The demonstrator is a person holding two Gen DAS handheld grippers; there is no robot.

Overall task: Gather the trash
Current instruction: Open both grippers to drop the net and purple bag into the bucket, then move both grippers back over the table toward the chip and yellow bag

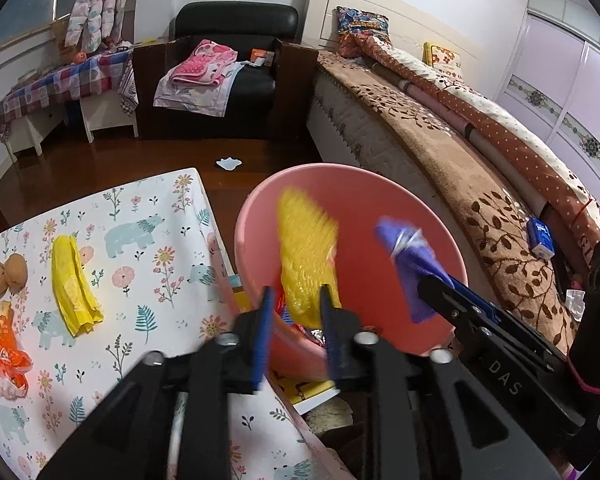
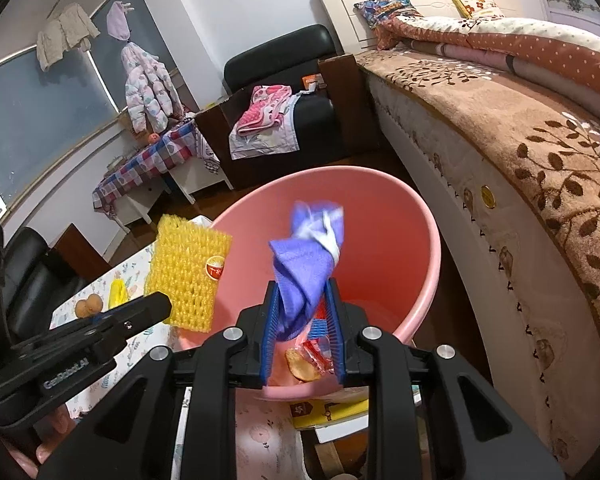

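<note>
A pink bin (image 1: 440, 256) (image 2: 416, 220) stands between the table and the bed, with wrappers and a peel in its bottom (image 2: 304, 364). My left gripper (image 1: 294, 300) is shut on a yellow foam net (image 1: 306, 256) (image 2: 188, 272) and holds it over the bin's left side. My right gripper (image 2: 302, 300) (image 1: 432, 292) is shut on a purple wrapper (image 2: 304, 268) (image 1: 412, 264) above the bin's mouth. On the floral tablecloth (image 1: 140, 280) lie a yellow bag (image 1: 72, 284), brown shells (image 1: 6, 272) and an orange wrapper (image 1: 8, 356).
A bed (image 1: 460, 168) with a brown patterned cover runs along the right, a blue box (image 1: 542, 236) on it. A black armchair (image 1: 236, 80) with pink cloth stands at the back. A white scrap (image 1: 229, 163) lies on the wooden floor. A yellow box (image 2: 328, 412) sits under the bin.
</note>
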